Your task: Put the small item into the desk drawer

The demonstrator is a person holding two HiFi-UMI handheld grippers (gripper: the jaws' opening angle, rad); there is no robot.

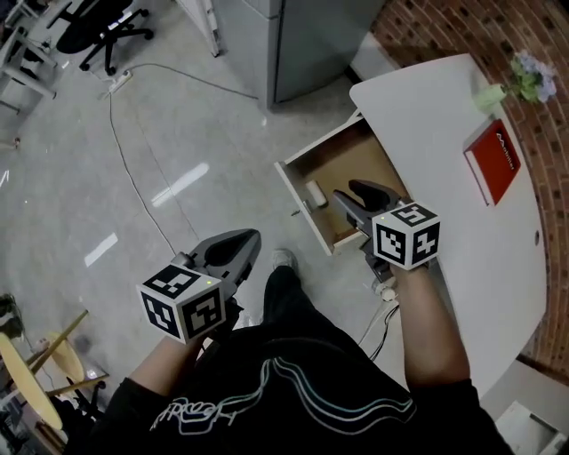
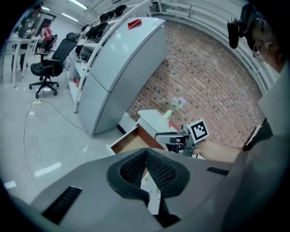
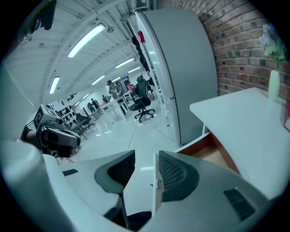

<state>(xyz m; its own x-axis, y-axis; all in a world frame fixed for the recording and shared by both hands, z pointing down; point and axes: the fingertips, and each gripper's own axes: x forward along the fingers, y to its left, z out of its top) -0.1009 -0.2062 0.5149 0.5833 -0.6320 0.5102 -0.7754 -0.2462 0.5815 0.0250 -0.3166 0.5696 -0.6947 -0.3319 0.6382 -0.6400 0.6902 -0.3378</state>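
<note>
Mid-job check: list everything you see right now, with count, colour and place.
desk: one, white, right side
drawer: one, wood-lined, pulled open from desk
small item: one, white, inside drawer
book: one, red, on desk
vase: one, pale green, desk's far end, holding flowers
cabinet: one, grey, beyond drawer
office chair: one, black, far left
cable: one, dark, across floor
left gripper: one, grey, shut, over floor
right gripper: one, grey, open, over drawer

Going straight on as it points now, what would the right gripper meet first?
Probably the front panel of the open drawer: the right gripper points across the drawer, and the panel's top edge shows between its open fingers. Depth is unclear; it might pass just above.
</note>
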